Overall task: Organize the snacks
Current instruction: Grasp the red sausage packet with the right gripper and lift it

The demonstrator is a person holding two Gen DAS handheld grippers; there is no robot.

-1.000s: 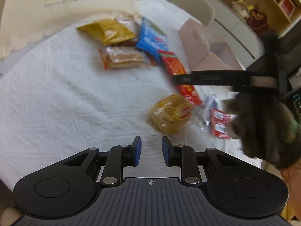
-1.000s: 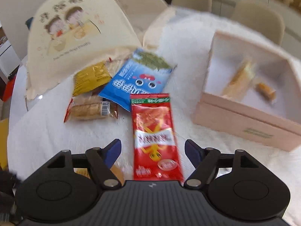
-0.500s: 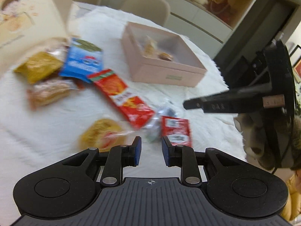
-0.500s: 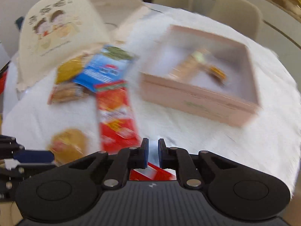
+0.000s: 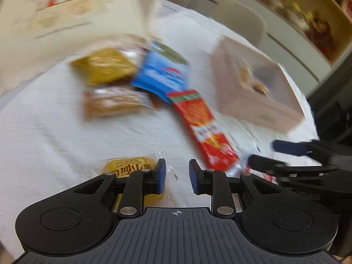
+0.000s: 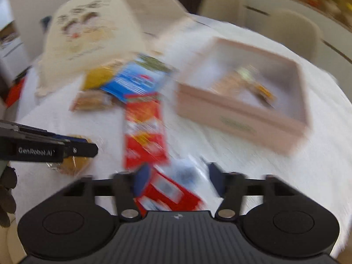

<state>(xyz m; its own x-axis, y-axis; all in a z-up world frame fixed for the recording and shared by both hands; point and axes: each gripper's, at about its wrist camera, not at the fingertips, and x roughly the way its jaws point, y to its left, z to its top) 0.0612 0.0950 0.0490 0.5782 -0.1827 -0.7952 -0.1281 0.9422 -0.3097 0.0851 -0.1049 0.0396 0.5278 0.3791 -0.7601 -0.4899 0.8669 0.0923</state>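
The right tool (image 6: 176, 180) stands wide, straddling a small red-and-clear plastic sachet (image 6: 169, 192) on the white-clothed table (image 6: 253, 160); the left tool (image 5: 175, 176), narrow with a gap, holds nothing, a round yellow wrapped cake (image 5: 129, 168) at its 10 o'clock; a long red snack packet (image 6: 143, 129) lies at the right tool's 11 o'clock, the open pink cardboard box (image 6: 239, 114) (snacks inside, blurred) at 1 o'clock.

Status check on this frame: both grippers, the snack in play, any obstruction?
Left gripper open, empty, above round yellow snack. Right gripper open, straddling small red packet. Pink box open ahead, path unobstructed.
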